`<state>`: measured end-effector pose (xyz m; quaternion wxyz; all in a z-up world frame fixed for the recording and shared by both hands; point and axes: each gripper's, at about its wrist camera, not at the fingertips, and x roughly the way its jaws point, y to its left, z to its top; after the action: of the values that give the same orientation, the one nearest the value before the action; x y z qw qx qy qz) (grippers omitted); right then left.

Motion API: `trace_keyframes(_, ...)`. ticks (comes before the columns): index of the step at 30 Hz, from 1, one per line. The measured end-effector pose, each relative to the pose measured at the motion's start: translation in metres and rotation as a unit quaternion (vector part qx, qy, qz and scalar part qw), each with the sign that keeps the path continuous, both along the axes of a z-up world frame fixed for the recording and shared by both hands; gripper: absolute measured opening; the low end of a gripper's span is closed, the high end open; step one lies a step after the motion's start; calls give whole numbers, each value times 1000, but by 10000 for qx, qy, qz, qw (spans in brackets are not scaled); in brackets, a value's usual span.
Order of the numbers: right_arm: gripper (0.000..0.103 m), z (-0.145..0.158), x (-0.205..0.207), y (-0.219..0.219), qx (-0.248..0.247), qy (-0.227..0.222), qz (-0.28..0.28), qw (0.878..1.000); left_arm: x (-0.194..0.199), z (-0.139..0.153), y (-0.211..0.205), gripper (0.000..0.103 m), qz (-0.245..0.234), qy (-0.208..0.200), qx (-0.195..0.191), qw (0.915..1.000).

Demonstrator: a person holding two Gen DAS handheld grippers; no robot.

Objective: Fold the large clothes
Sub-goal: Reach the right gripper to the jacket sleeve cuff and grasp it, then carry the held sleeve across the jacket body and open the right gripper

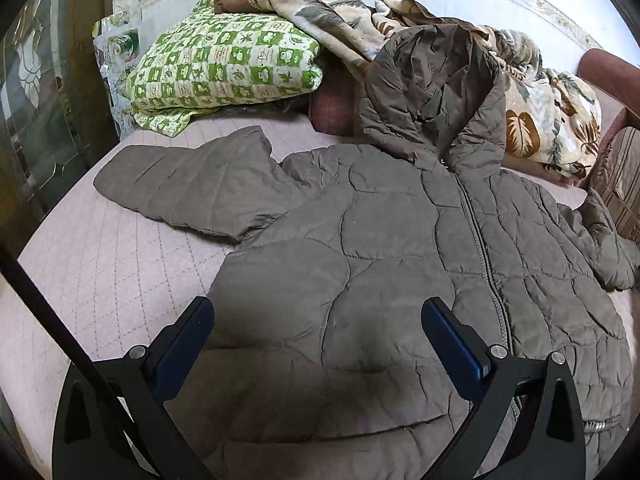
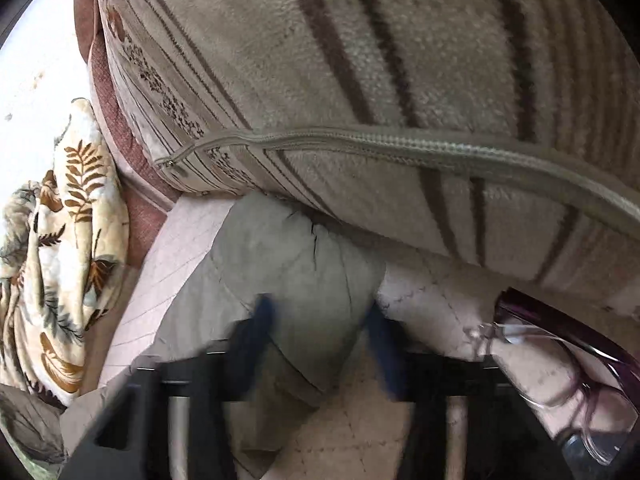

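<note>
A grey-brown quilted hooded jacket [image 1: 380,248] lies front up on the pink quilted bed cover [image 1: 100,280], zipper closed, its left sleeve [image 1: 180,184] spread out to the side and its hood [image 1: 436,84] up against the bedding. My left gripper [image 1: 316,312] is open above the jacket's lower front, holding nothing. In the right wrist view the jacket's other sleeve end [image 2: 296,264] lies between the blurred fingers of my right gripper [image 2: 320,312], whose jaws stand apart around it. The sleeve tip runs under a striped cushion.
A green checked pillow [image 1: 224,64] and a leaf-patterned blanket [image 1: 540,120] are piled at the head of the bed. A beige striped cushion [image 2: 360,80] with a zipper lies over the sleeve tip. Purple-framed glasses [image 2: 568,360] lie at the right. A glass door [image 1: 36,112] stands left.
</note>
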<state>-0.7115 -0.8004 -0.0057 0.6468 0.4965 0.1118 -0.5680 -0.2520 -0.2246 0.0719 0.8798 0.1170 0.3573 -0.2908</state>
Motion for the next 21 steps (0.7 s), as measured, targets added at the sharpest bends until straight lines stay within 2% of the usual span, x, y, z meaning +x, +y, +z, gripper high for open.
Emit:
trace_keyframes(3,17,8,-11,12,-253,-279,-102,9992,1,1,0,103,-11,-16,-15,10000)
trace_keyframes(7,16,41,-16,33,-695,-226,-4,9973,-1,3,3,103,-2,-63,-55,10000)
trace_keyframes(10,15,79,-15,48,-1058,-154,104,9942,-3,8,7,103,3,-77,-121,9999)
trace_keyframes(15,15,163,-5,77,-1733,-68,371,9841,-4,17,16,103,54,-166,-250,9995)
trace_keyframes(21,14,269,41,133,-2467,104,1170,9620,-2,24,29,103,123,-217,-355,9991)
